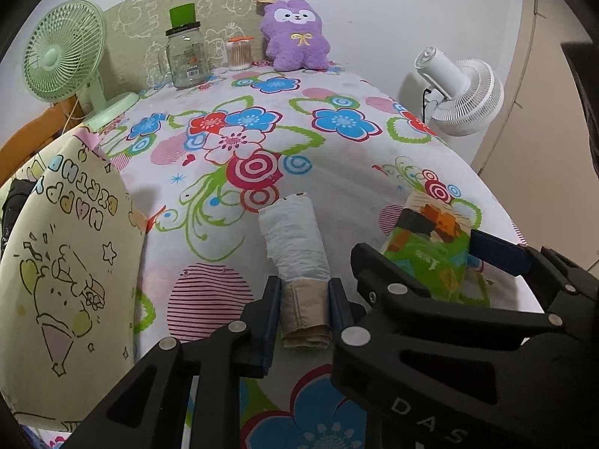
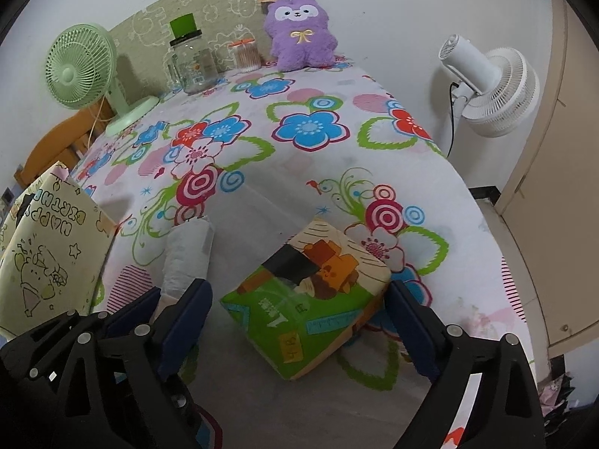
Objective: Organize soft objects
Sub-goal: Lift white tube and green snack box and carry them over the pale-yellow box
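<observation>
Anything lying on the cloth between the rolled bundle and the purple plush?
No objects: only bare flowered cloth between the rolled bundle and the purple plush, clearest in the left wrist view.

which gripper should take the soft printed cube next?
Right. The right gripper has open jaws either side of the soft printed cube, likely ready to close. The left gripper is shut on the rolled cloth.
</observation>
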Available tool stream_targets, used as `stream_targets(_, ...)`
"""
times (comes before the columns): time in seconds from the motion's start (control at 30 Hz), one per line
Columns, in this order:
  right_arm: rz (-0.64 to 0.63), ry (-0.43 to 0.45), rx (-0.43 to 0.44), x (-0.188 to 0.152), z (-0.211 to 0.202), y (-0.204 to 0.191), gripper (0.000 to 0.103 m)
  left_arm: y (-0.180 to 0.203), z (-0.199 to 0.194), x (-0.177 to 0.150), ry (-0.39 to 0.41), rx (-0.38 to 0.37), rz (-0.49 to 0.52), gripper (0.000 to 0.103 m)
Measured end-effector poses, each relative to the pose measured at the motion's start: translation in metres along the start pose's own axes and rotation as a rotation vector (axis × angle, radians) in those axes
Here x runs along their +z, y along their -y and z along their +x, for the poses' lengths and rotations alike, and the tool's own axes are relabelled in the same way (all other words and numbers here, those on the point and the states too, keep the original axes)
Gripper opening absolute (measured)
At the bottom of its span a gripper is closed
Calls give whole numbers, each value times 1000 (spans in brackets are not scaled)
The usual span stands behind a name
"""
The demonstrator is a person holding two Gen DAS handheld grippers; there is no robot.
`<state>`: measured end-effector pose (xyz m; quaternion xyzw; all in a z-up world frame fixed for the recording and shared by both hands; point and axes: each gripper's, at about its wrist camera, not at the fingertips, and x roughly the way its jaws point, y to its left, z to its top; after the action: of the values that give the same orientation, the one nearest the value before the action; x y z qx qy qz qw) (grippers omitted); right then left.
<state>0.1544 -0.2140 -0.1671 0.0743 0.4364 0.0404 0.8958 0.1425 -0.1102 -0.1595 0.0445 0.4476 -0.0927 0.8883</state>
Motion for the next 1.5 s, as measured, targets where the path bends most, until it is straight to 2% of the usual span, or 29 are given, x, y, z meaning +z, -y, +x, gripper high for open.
stream_targets(0.1, 24, -3, 5, -1, 2, 2, 95, 1, 1, 1, 1, 2, 5, 24)
stream_targets(0.17, 25, 1, -15, -1, 2, 2, 87, 1, 1, 1, 4, 5, 11, 24)
stream_targets(0.43, 26, -9, -11, 1, 0, 3, 81, 2, 0, 2, 2, -2, 24, 23)
stream_targets(0.73, 18, 22, -13, 3, -14, -2, 81, 4, -15, 5, 38, -4, 31, 22)
stream_targets(1.2, -5, 124, -23, 21, -61, -19, 81, -2, -64, 21, 133, -15, 31, 22)
stream_targets(1.5, -17, 175, 15, 28, -94, -34, 81, -6, -95, 25, 189, -32, 25, 22)
